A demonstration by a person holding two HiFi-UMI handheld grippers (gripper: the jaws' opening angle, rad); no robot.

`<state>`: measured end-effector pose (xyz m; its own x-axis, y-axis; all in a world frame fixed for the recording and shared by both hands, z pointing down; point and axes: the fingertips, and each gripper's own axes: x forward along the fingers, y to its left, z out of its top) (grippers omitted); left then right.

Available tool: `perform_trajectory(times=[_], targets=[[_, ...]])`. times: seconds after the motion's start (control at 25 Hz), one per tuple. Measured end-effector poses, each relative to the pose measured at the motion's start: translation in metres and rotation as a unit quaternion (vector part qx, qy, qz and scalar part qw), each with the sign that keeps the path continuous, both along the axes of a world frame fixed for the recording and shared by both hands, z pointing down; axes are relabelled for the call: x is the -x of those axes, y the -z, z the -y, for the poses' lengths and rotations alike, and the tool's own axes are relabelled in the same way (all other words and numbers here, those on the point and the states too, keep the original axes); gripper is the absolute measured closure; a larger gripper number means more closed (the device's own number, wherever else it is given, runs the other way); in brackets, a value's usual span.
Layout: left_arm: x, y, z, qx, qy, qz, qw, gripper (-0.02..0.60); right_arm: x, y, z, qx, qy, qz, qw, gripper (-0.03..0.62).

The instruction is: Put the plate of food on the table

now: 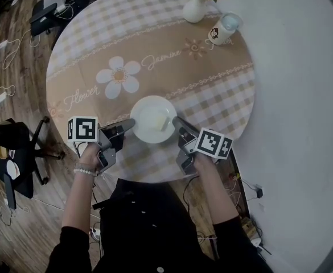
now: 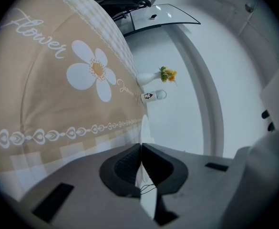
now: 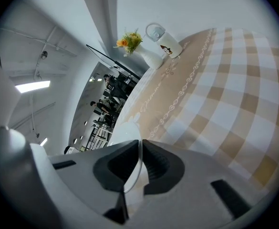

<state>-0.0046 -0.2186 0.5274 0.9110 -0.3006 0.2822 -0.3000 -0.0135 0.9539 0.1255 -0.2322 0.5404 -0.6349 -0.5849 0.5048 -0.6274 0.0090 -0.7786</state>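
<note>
A white plate (image 1: 153,119) with a pale piece of food (image 1: 165,123) on it sits over the near part of the round table (image 1: 98,50). My left gripper (image 1: 129,123) is shut on the plate's left rim and my right gripper (image 1: 176,120) is shut on its right rim. In the left gripper view the plate (image 2: 145,128) shows edge-on, pinched between the jaws of the left gripper (image 2: 140,156). In the right gripper view the plate's rim (image 3: 127,130) also runs edge-on into the right gripper (image 3: 139,160). I cannot tell whether the plate touches the cloth.
The tablecloth is beige and white check with a white flower print (image 1: 119,77). At the far edge stand a white vase of yellow and orange flowers (image 1: 196,5) and a white mug (image 1: 222,29). A black chair (image 1: 12,152) stands on the floor at left, with cables nearby.
</note>
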Motion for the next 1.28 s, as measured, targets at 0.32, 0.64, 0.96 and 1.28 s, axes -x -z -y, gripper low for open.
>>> perform_trajectory(times=[0.32, 0.64, 0.96, 1.28], targets=[[-0.006, -0.025, 0.021, 0.016, 0.002, 0.005, 0.9999, 0.575, -0.006, -0.024, 0.020, 0.014, -0.001, -0.005, 1.000, 0.580], [-0.005, -0.056, 0.035, 0.040, 0.007, 0.018, 0.9990, 0.575, -0.005, -0.051, 0.034, 0.032, 0.014, -0.018, 0.999, 0.580], [-0.004, -0.073, 0.038, 0.046, 0.008, 0.048, 0.9978, 0.574, -0.004, -0.070, 0.034, 0.048, 0.034, -0.040, 0.997, 0.580], [-0.002, -0.091, 0.040, 0.054, 0.016, 0.095, 0.9939, 0.574, -0.005, -0.082, 0.031, 0.072, 0.055, -0.077, 0.993, 0.580]])
